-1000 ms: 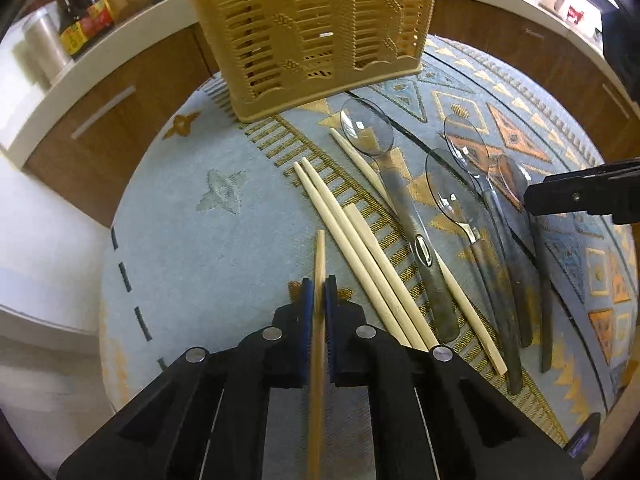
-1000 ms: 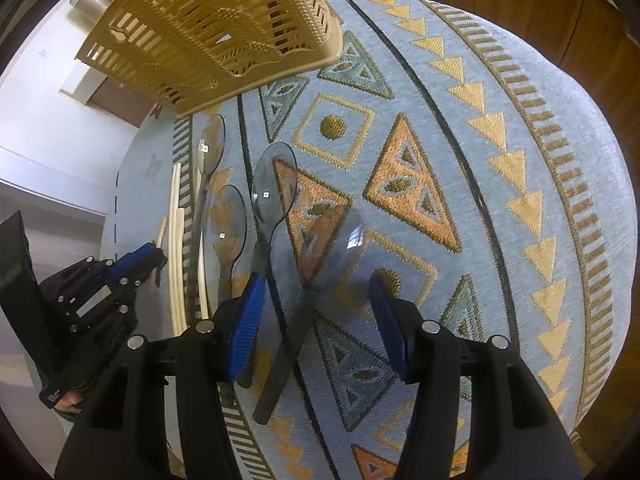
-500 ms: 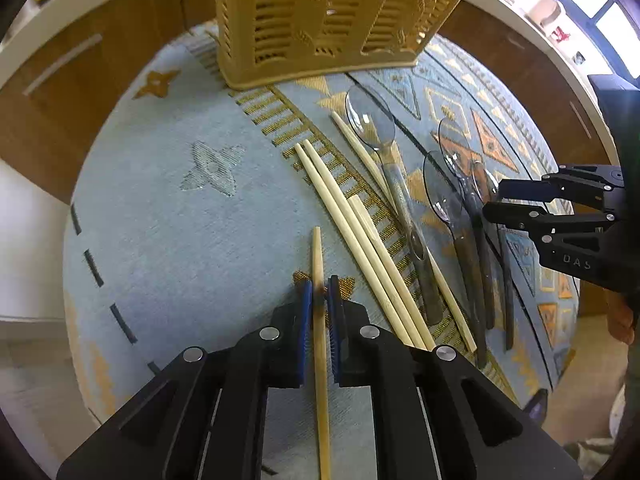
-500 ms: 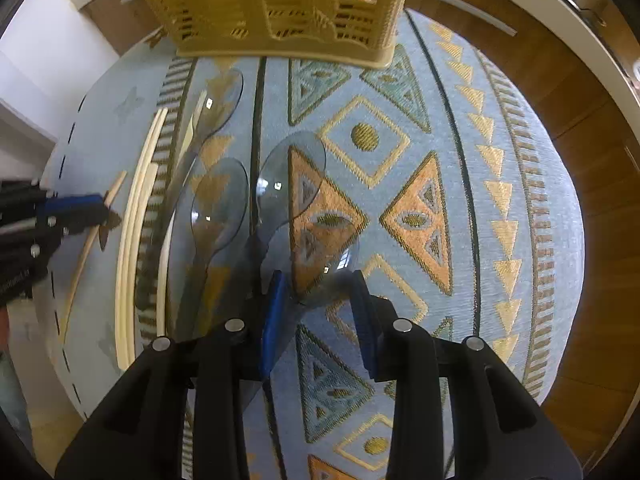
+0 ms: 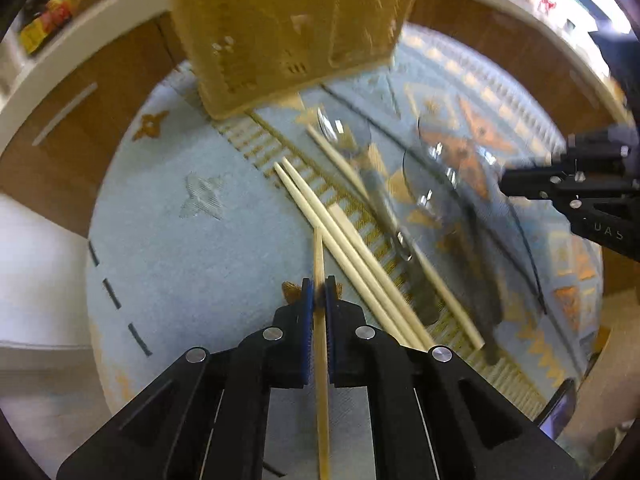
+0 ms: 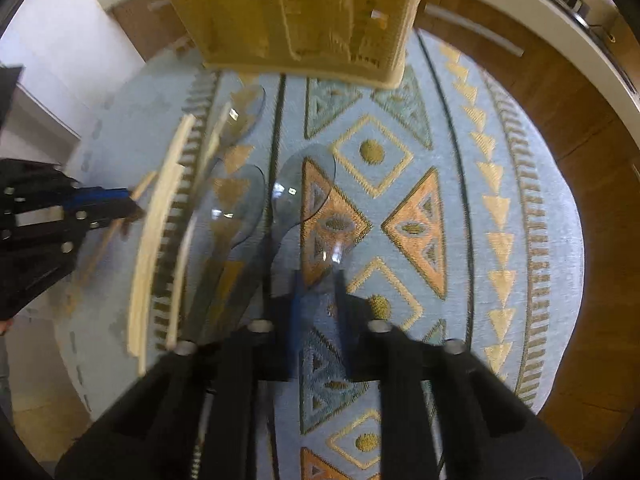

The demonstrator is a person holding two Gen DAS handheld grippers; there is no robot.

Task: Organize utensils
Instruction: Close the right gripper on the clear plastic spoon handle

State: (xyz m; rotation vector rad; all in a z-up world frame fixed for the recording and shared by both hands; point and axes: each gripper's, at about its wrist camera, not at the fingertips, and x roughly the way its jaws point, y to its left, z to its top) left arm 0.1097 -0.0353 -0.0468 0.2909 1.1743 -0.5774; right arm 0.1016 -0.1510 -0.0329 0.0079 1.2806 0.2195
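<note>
My left gripper (image 5: 319,292) is shut on a wooden chopstick (image 5: 320,344), held above the patterned cloth. Three more chopsticks (image 5: 348,256) lie on the cloth just right of it. Several clear plastic spoons (image 5: 432,184) lie beyond them. A yellow slotted utensil basket (image 5: 288,24) stands at the far edge. In the right wrist view, my right gripper (image 6: 318,280) is shut on the handle of a clear spoon (image 6: 320,232). Two other spoons (image 6: 236,204) lie to its left. The basket (image 6: 296,12) is straight ahead.
The round table has a blue cloth (image 6: 460,200) with orange and yellow triangles. A curved white counter (image 5: 80,44) with bottles (image 5: 44,20) rings the table behind. The left gripper (image 6: 60,208) shows at the left of the right wrist view.
My right gripper has closed from wide open onto the clear spoon's handle. Both grippers have moved closer to the basket. The left gripper keeps its hold on the chopstick.
</note>
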